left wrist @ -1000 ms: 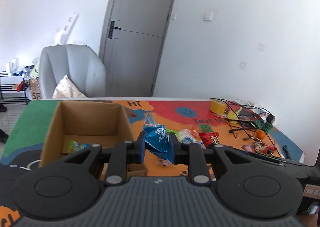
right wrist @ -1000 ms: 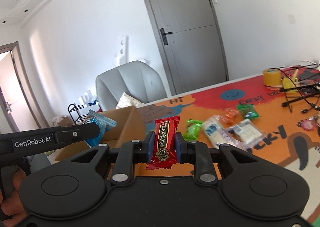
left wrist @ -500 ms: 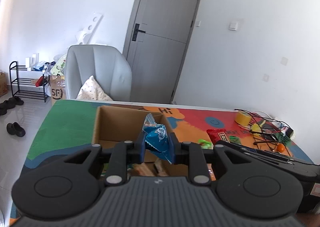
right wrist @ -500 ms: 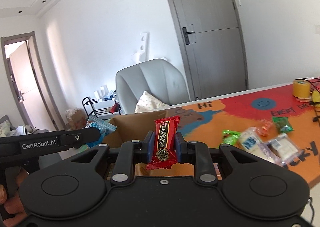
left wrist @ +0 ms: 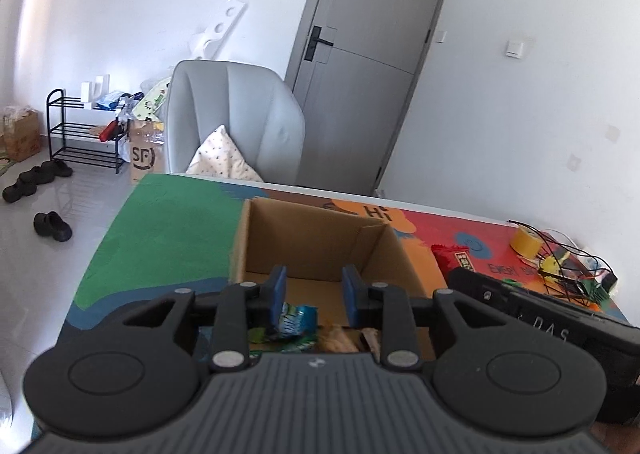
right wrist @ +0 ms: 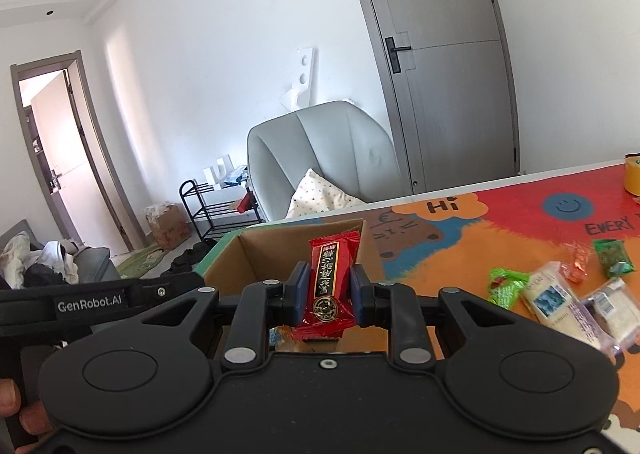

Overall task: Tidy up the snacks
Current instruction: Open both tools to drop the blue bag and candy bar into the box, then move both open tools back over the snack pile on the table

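Left wrist view: the left gripper [left wrist: 314,290] hangs over the cardboard box [left wrist: 320,238], jaws opening with nothing between them; the blue snack packet [left wrist: 296,318] lies inside with other wrappers.

Right wrist view: the right gripper [right wrist: 327,288] clamps a red snack bar [right wrist: 329,282] above the box, not yet dropped. Several loose snacks [right wrist: 560,294] remain on the mat's right side.

one cardboard box [right wrist: 304,250] stood on the table; one red snack packet [right wrist: 330,286] was held up, two green packets [right wrist: 506,286] lay right, one tape roll [left wrist: 524,244] far right.
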The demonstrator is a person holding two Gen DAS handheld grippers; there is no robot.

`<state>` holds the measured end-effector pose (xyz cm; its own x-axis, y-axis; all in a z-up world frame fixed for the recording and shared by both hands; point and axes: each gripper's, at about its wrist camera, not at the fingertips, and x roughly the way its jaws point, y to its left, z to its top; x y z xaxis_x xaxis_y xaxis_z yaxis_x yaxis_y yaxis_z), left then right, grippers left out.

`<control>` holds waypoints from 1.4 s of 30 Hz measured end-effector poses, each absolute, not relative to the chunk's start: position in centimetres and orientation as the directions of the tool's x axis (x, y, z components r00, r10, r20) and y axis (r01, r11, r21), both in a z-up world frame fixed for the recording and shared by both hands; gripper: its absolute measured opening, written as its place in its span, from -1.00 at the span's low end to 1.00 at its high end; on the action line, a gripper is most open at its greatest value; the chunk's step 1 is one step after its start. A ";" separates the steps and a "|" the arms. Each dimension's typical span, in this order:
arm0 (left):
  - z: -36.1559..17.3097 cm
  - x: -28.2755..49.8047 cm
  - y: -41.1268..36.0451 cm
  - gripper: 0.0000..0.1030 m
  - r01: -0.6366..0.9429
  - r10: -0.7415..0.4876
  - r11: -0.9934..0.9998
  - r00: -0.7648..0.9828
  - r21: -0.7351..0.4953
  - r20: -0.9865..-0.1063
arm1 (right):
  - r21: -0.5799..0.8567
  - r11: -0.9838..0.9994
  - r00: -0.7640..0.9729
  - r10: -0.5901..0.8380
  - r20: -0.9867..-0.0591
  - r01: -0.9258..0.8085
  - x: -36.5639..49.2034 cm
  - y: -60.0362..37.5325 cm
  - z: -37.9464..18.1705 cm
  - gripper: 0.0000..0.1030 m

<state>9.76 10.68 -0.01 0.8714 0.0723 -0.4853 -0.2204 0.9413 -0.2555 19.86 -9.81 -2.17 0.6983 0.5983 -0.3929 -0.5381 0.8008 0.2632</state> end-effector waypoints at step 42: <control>-0.4 8.0 5.6 0.82 -0.194 0.061 0.957 0.864 -0.218 -0.499 | 0.357 0.839 0.713 0.540 -0.448 -0.411 17.3 -18.6 -4.0 0.64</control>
<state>8.01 5.63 -0.42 0.8643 0.0612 -0.4992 -0.1935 0.9566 -0.2178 17.27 -18.62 -4.03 0.7131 0.5395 -0.4477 -0.4110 0.8390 0.3565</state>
